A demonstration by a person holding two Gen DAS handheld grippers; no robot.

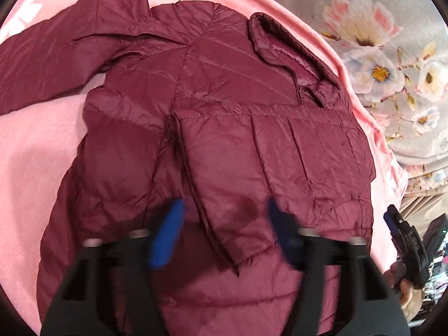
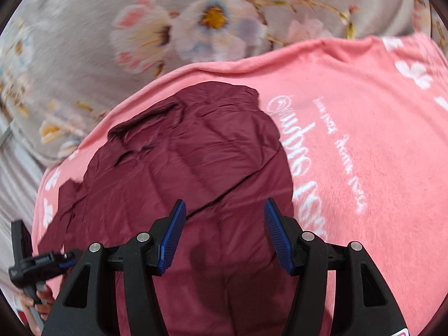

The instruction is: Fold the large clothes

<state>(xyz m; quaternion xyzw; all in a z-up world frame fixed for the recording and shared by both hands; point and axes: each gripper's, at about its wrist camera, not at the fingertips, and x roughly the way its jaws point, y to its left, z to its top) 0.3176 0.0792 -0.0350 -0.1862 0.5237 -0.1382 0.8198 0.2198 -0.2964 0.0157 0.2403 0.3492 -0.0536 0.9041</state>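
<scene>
A maroon quilted puffer jacket point(image 1: 212, 145) lies spread on a pink blanket point(image 1: 36, 145). One sleeve is folded across its front point(image 1: 266, 162); the other sleeve stretches out to the upper left point(image 1: 56, 61). The collar point(image 1: 282, 44) points to the upper right. My left gripper point(image 1: 224, 210) is open and empty, hovering above the jacket's lower part. In the right wrist view the jacket point(image 2: 190, 162) lies on the blanket point(image 2: 364, 140), and my right gripper point(image 2: 224, 212) is open and empty above it. Each gripper shows at the edge of the other's view: the right one point(image 1: 403, 240), the left one point(image 2: 36, 263).
A grey bedspread with large flowers point(image 1: 392, 64) lies beyond the blanket's edge and also shows in the right wrist view point(image 2: 168, 22). The blanket carries white lettering point(image 2: 302, 151) beside the jacket.
</scene>
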